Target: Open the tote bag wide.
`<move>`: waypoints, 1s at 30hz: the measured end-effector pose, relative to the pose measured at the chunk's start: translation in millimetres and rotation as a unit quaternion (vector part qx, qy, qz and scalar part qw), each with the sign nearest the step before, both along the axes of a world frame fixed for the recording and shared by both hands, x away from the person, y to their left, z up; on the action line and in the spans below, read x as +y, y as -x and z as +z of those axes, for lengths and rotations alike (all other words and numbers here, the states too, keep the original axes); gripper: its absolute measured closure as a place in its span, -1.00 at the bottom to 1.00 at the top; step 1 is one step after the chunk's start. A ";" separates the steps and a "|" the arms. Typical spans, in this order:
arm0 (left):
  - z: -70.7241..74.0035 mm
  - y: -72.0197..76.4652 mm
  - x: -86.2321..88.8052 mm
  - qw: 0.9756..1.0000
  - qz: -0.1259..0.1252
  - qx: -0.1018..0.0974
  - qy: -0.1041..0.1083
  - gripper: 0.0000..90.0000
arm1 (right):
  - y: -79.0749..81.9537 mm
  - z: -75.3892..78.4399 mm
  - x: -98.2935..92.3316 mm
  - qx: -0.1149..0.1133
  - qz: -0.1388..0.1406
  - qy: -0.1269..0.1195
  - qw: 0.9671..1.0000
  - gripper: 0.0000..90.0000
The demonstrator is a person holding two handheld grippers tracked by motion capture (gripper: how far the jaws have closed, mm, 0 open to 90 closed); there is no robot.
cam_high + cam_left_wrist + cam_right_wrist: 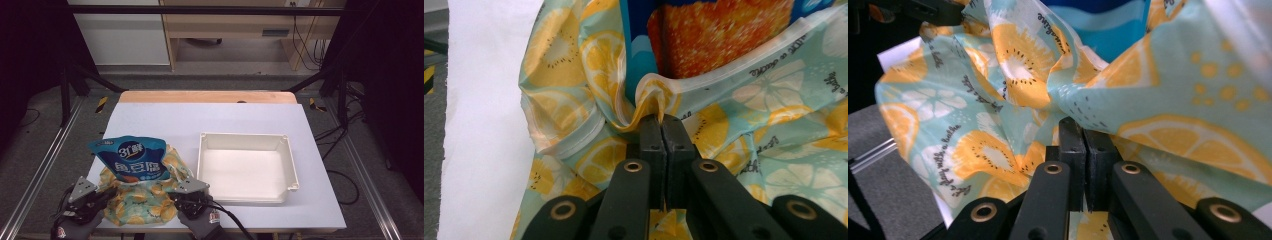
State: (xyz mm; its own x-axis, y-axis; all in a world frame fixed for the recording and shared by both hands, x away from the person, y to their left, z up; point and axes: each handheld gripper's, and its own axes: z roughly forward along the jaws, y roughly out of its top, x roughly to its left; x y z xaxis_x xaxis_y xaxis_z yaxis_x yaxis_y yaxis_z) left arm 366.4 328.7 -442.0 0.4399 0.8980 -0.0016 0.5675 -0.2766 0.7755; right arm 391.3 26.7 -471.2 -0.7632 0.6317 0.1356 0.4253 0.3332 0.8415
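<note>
Jaws of the left gripper (662, 120) pressed flat together, pinching a gathered fold at the rim of the lemon-print bag (574, 100); same clench on the right gripper (1083, 125), pads closed on a bunched fold of the same bag (998, 150), cloth puckered just above the black tips; seen from the high view, left gripper (92, 200) at the near left corner of the bag (137, 205), right gripper (192, 200) at its near right corner, each with a grey three-cornered plate on top and a gloved hand (202, 222) behind it, cable trailing from the right one toward the near table edge; inside the bag, standing up out of its open mouth, blue snack pouch (131, 157) with white lettering, its orange picture panel (719, 35) showing just beyond the pinched rim in the left gripper view; bag resting on the white table cover (200, 117), at the near left part of it; to the right of the bag, close beside it but apart, white tray (292, 165), square with raised walls; beyond the bag, far edge of the cover with a strip of bare wooden tabletop (207, 96) behind it.
</note>
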 end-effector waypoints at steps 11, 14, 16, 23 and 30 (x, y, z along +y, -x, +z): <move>-8.0 -5.9 -1.7 1.000 0.003 0.010 -0.009 0.94 | -1.4 -14.0 4.6 0.006 -0.008 0.014 1.000 0.95; -8.4 -6.0 -2.4 1.000 0.003 0.010 -0.012 0.94 | -1.0 -14.8 5.7 0.007 -0.009 0.018 1.000 0.94; -8.9 -6.4 -2.6 1.000 0.002 0.012 -0.015 0.93 | -1.0 -15.5 6.4 0.007 -0.009 0.020 1.000 0.88; -10.4 -7.6 -2.6 1.000 0.003 0.018 -0.020 0.94 | 4.8 3.9 -1.8 -0.007 0.019 -0.003 1.000 0.55; -11.4 -8.7 -2.7 0.999 0.004 0.026 -0.024 0.95 | 13.1 38.3 -14.4 -0.042 0.018 -0.040 0.998 0.57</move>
